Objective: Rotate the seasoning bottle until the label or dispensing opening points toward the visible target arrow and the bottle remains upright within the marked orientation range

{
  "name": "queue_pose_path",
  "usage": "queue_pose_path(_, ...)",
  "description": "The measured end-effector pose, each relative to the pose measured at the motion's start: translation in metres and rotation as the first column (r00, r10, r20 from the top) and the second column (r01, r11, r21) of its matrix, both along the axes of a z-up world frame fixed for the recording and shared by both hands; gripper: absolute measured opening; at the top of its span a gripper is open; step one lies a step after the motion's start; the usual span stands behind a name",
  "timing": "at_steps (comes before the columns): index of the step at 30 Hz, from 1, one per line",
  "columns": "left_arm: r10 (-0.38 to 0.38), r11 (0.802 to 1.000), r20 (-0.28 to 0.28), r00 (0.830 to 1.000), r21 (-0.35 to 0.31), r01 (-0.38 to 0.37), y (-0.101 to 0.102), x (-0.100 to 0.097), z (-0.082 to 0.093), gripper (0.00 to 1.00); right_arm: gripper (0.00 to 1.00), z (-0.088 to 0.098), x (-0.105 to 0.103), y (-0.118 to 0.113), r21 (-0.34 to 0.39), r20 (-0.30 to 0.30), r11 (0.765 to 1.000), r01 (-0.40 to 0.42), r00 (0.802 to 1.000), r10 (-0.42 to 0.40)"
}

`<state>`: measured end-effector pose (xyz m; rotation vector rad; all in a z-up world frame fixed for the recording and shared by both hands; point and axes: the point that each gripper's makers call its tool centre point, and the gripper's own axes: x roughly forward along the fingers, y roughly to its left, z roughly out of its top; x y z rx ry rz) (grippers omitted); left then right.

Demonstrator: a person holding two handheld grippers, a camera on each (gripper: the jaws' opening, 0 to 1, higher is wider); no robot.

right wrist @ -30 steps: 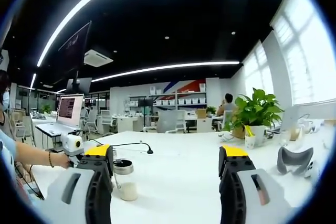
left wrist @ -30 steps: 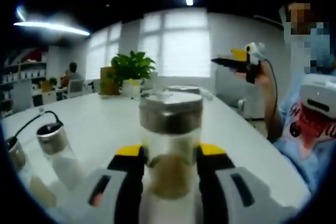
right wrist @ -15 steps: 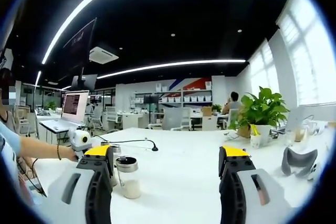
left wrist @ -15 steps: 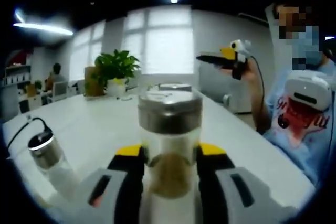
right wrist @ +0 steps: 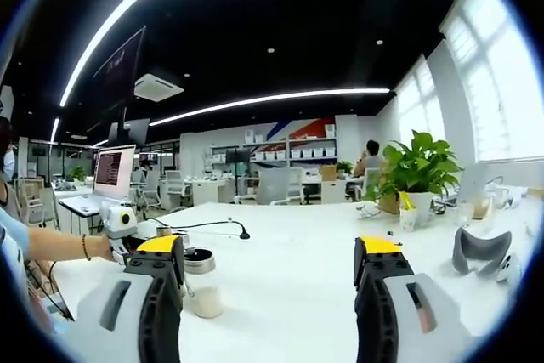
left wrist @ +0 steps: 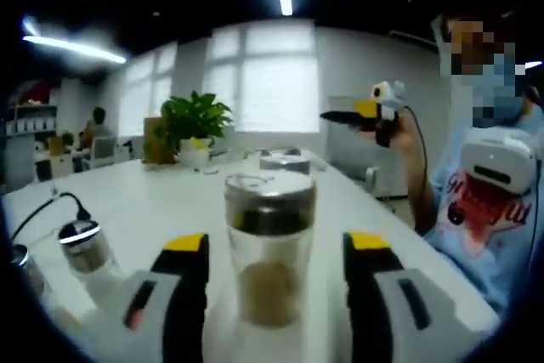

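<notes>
Two spread jaws of the left hand-held gripper (left wrist: 272,248) flank an upright, metal-capped glass seasoning bottle (left wrist: 269,248).

Seasoning bottle (left wrist: 269,248) blurred, base hidden; label, opening direction unreadable.

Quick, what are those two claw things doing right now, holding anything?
Left gripper: open, jaws standing apart on either side of the seasoning bottle, not gripping it.
Right gripper: open, holding nothing, over the white table.
</notes>
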<state>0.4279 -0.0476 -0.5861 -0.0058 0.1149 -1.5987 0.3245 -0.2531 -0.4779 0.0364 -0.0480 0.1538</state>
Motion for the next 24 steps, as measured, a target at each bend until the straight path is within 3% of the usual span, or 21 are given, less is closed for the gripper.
queue_pose_path(3, 0.086, 0.996, 0.013, 0.996, -0.009, -0.085, 0.003, 0.005, 0.004, 0.79, 0.85, -0.003, 0.001, 0.0, 0.002, -0.013, 1.0, -0.002, 1.0, 0.002)
queue_pose_path(6, 0.237, 0.972, 0.014, 0.971, -0.002, -0.237, 0.003, 0.014, 0.001, 0.8, 0.84, -0.004, 0.001, 0.002, 0.002, -0.018, 1.0, -0.008, 1.0, 0.008)
queue_pose_path(7, 0.276, 0.959, -0.049, 0.96, 0.075, -0.272, 0.001, 0.012, -0.012, 0.81, 0.84, -0.004, 0.001, 0.002, 0.002, -0.018, 1.0, -0.008, 1.0, 0.008)
queue_pose_path(9, 0.259, 0.965, -0.075, 0.963, 0.053, -0.256, -0.005, -0.001, -0.013, 0.91, 0.84, -0.004, 0.001, 0.002, -0.001, -0.02, 1.0, -0.008, 1.0, 0.008)
queue_pose_path(12, 0.376, 0.925, -0.021, 0.926, 0.067, -0.374, -0.001, 0.003, -0.015, 0.86, 0.84, -0.005, 0.001, 0.004, -0.017, -0.024, 1.0, -0.015, 1.0, 0.015)
queue_pose_path(15, 0.496, 0.866, -0.012, 0.868, 0.089, -0.493, 0.003, 0.007, -0.015, 0.81, 0.84, -0.006, 0.002, 0.006, -0.029, -0.027, 0.999, -0.019, 0.999, 0.018)
queue_pose_path(17, 0.504, 0.861, -0.013, 0.863, 0.086, -0.502, 0.001, 0.006, -0.013, 0.75, 0.84, -0.007, 0.002, 0.006, -0.033, -0.032, 0.999, -0.016, 0.999, 0.015)
queue_pose_path(18, 0.523, 0.85, 0.0, 0.853, 0.08, -0.521, 0.002, 0.008, -0.012, 0.74, 0.84, -0.008, 0.002, 0.006, -0.036, -0.035, 0.999, -0.012, 0.999, 0.01)
queue_pose_path(24, 0.652, 0.758, -0.024, 0.758, 0.049, -0.651, 0.012, 0.016, -0.003, 0.74, 0.84, -0.011, 0.003, 0.002, -0.034, -0.049, 0.999, 0.002, 0.999, -0.004)
